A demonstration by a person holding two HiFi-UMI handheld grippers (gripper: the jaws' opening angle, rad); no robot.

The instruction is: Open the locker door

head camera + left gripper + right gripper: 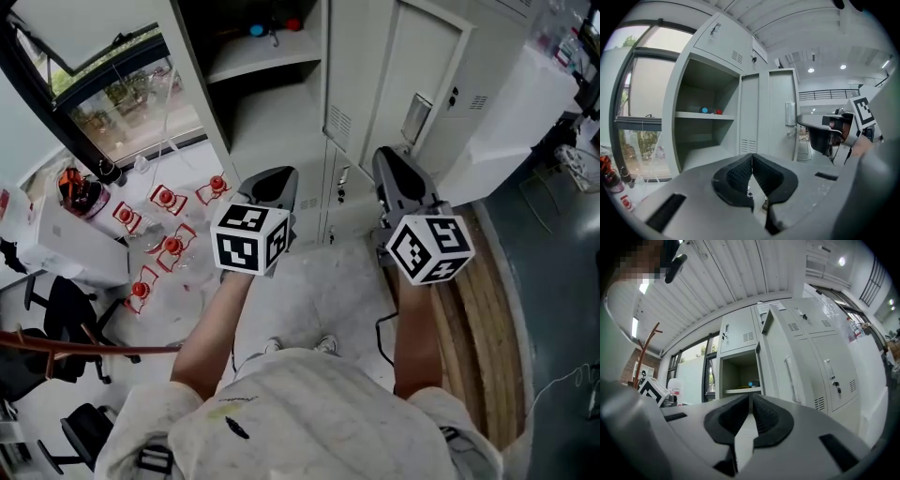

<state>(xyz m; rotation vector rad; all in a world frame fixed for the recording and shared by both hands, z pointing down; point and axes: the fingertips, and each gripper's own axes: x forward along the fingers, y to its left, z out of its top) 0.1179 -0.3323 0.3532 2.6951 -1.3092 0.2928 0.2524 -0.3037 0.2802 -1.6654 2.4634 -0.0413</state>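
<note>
Two grippers are held out toward a grey metal locker (pixel 281 112), and each is carried in one hand. The locker's tall compartment (pixel 701 136) is the reference for all places below.

The left gripper (pixel 752 159) points toward this compartment from a little way in front of it. Its jaws are closed, the dark ribbed pads meet at the tips, and nothing is between them. The right gripper (pixel 750 399) is beside it, in front of the compartment's right edge. Its jaws are almost together, with only a thin slit between the pads, and they hold nothing. Neither gripper touches the locker.

The locker door (pixel 783 357) is already open. It stands at the right side of the compartment, swung out toward the person, and its long vertical handle (pixel 790 376) is on the face that is turned away from the compartment. The compartment has one shelf (pixel 703 115). On the shelf lie a small blue thing (pixel 704 110) and a small red thing (pixel 718 112); what they are I cannot tell.

To the left of the compartment there is a window (pixel 640 117). To the right of it, behind the door, are closed locker doors (pixel 834 371) with small locks and vent slots.
</note>
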